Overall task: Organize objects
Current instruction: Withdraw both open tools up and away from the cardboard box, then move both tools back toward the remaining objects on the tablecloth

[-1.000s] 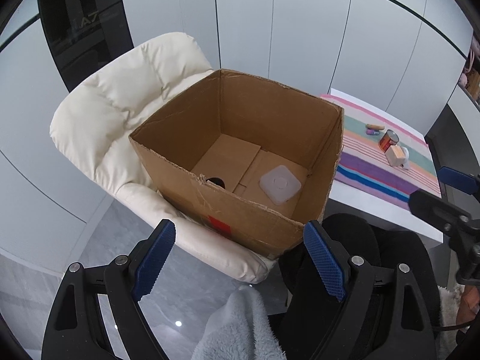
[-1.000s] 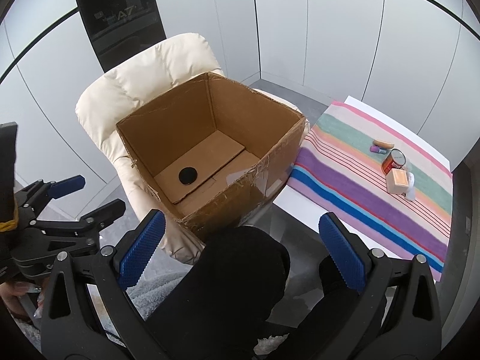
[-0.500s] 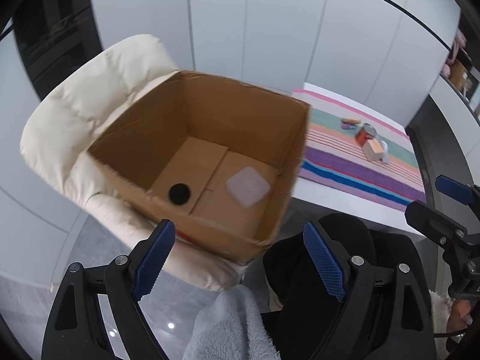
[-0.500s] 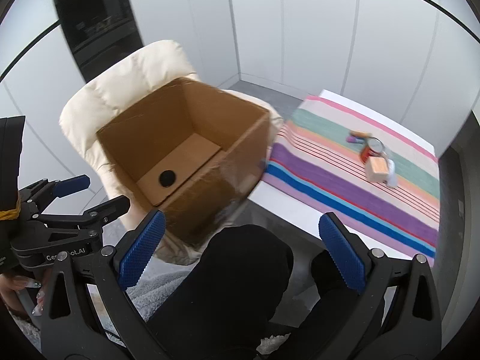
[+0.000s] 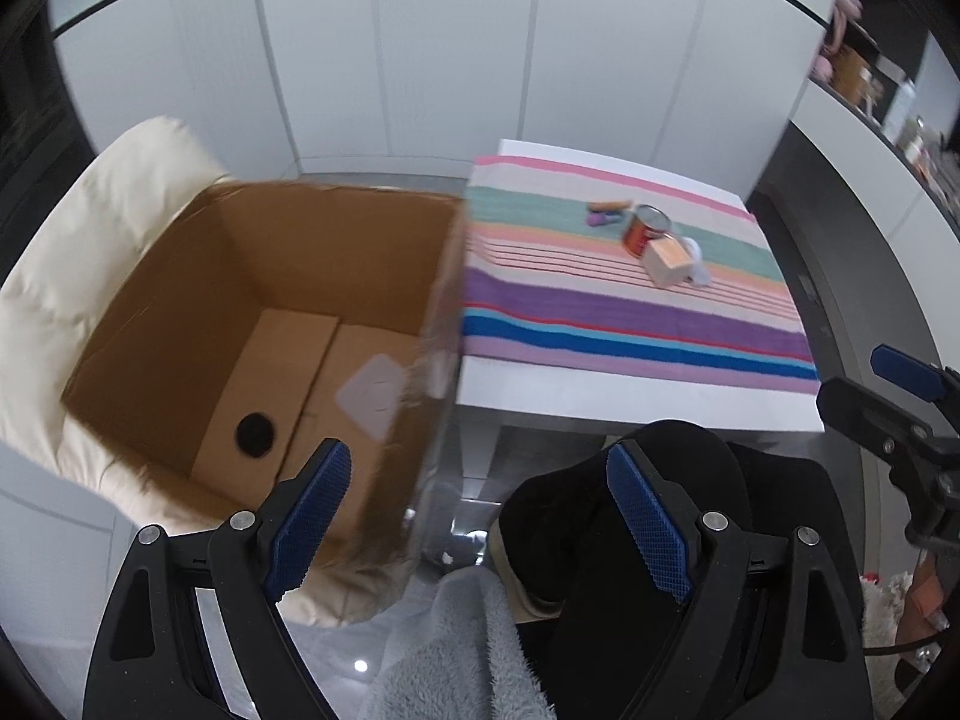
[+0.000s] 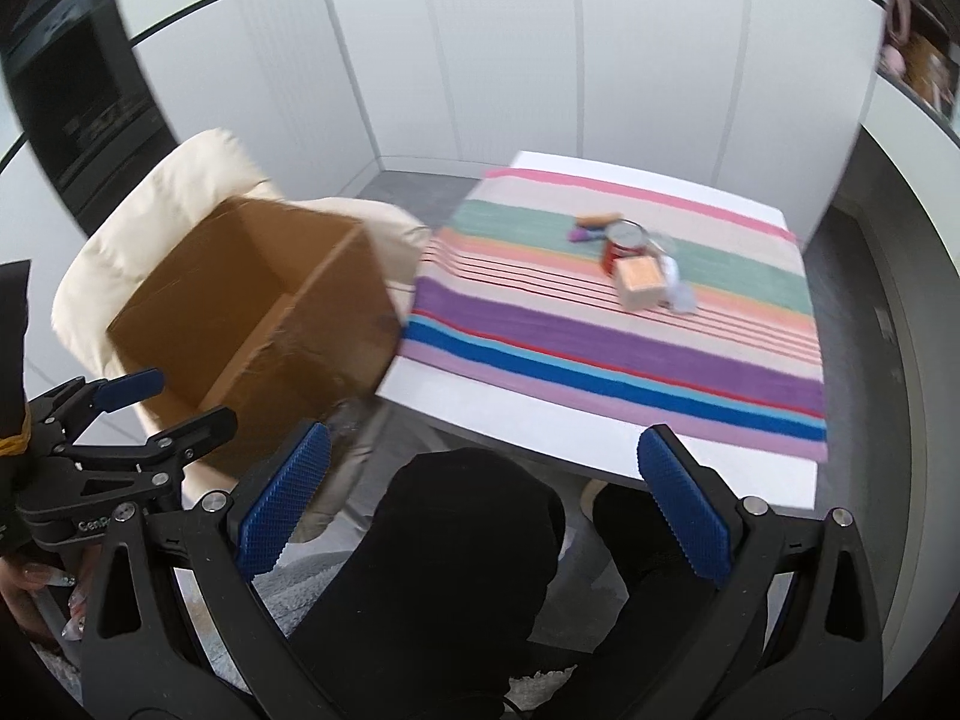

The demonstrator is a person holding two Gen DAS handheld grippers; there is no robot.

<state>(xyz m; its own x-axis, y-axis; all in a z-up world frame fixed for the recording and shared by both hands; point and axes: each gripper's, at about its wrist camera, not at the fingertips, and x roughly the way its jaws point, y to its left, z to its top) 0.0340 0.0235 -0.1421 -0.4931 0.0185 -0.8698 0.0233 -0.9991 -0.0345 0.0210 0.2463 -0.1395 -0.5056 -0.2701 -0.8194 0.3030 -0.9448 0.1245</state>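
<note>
here, left gripper point(image 5: 480, 516) and right gripper point(image 6: 486, 504), both spread wide and empty, face a can point(image 6: 621, 246) and wooden block point(image 6: 641, 282) clustered on the striped cloth point(image 6: 600, 354); a grab may topple neighbours short of the cardboard box point(image 5: 258, 324).

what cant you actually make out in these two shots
- Small orange and purple items behind the red can: too small and blurred in both views to identify.
- White object beside the wooden block: partly hidden by the block, smeared.
- Cardboard box floor: hidden by its near wall in the right wrist view.
- White square item in the box: motion-blurred; type unclear.
</note>
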